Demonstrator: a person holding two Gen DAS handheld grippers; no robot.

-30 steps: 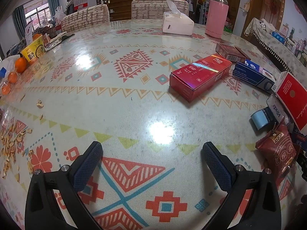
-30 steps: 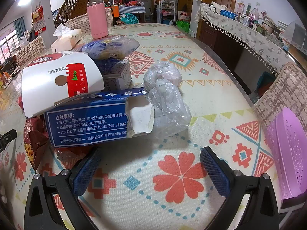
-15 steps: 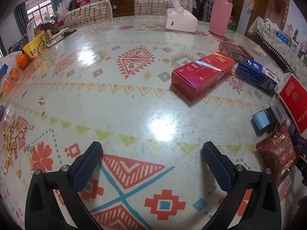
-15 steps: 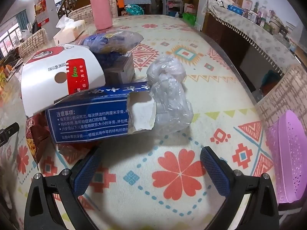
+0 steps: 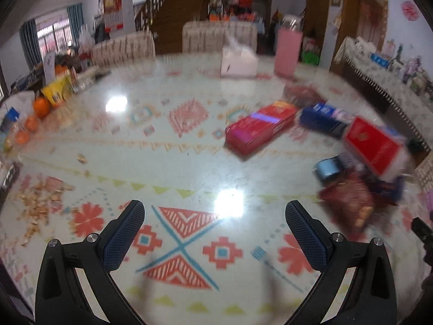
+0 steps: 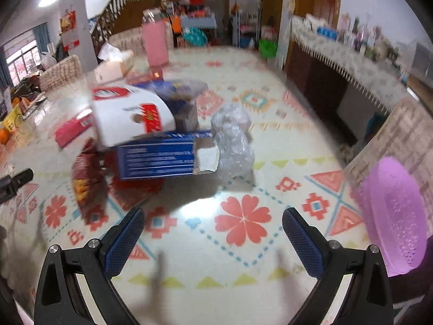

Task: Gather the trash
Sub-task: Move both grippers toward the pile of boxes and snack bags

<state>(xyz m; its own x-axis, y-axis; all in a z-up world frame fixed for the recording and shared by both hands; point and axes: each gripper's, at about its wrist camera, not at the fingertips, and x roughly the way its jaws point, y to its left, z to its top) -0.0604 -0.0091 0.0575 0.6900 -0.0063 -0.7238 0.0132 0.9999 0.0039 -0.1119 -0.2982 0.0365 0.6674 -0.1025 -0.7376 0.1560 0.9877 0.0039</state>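
Observation:
Both views are motion-blurred. My left gripper (image 5: 215,211) is open and empty above the patterned table. Ahead and to its right lie a long red box (image 5: 259,126), a blue box (image 5: 324,116), a red and white carton (image 5: 376,146), a blue tape roll (image 5: 328,166) and a dark red snack bag (image 5: 349,203). My right gripper (image 6: 212,218) is open and empty, short of a torn blue box (image 6: 162,158), a crumpled clear plastic bag (image 6: 234,142), a white and red carton (image 6: 132,113) and the snack bag (image 6: 88,176).
Nut shells (image 5: 38,197) litter the table's left side, with oranges (image 5: 40,107) beyond them. A tissue box (image 5: 238,61) and pink flask (image 5: 288,51) stand at the far edge. A purple perforated basket (image 6: 392,214) sits at the right, beside a chair back (image 6: 392,132).
Both grippers have pulled back and tilted up, so the trash looks farther off and more of the room shows. Both stay open and empty.

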